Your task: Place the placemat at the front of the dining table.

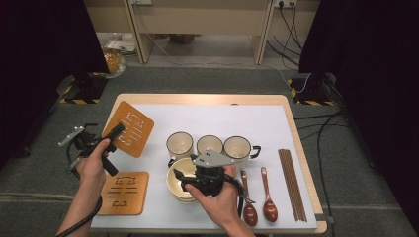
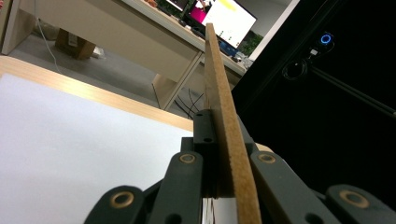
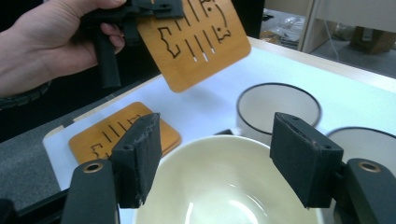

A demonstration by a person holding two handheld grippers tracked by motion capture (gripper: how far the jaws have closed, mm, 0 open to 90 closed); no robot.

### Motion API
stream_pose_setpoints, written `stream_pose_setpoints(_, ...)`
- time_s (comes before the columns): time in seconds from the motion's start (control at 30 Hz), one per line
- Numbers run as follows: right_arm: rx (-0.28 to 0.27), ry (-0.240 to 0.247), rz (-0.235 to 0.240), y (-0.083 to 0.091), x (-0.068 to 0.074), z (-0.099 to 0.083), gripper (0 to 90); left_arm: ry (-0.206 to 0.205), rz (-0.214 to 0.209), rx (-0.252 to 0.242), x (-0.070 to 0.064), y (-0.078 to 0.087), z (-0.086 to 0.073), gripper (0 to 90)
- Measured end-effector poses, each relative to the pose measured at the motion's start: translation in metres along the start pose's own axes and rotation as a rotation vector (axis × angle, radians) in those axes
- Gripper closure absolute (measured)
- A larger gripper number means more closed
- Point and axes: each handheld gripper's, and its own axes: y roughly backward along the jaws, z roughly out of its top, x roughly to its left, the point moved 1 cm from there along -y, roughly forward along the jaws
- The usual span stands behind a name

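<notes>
My left gripper (image 1: 117,131) is shut on the edge of an orange wooden trivet (image 1: 130,128) and holds it tilted above the table's left side. In the left gripper view the trivet (image 2: 223,112) stands edge-on between the jaws of that gripper (image 2: 215,140). A second trivet (image 1: 124,192) lies flat at the front left. My right gripper (image 1: 179,180) is open, its jaws either side of the near rim of a cream bowl (image 1: 180,185), which tops a small stack. The bowl (image 3: 224,186) sits below the spread fingers (image 3: 140,154), untouched as far as I can see.
Three cream enamel mugs (image 1: 179,144) (image 1: 210,144) (image 1: 237,147) stand in a row behind the bowls. Two wooden spoons (image 1: 269,203) and a bundle of chopsticks (image 1: 291,183) lie at the right. The white table top (image 1: 237,113) is bare at the back.
</notes>
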Motion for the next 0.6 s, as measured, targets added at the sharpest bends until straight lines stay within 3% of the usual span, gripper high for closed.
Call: stream_pose_setpoints(0.6, 0.004, -0.056, -0.075, 0.030, -0.045, -0.015, 34.0, -0.008, -0.007, -0.005, -0.004, -0.032, 0.002, 86.2)
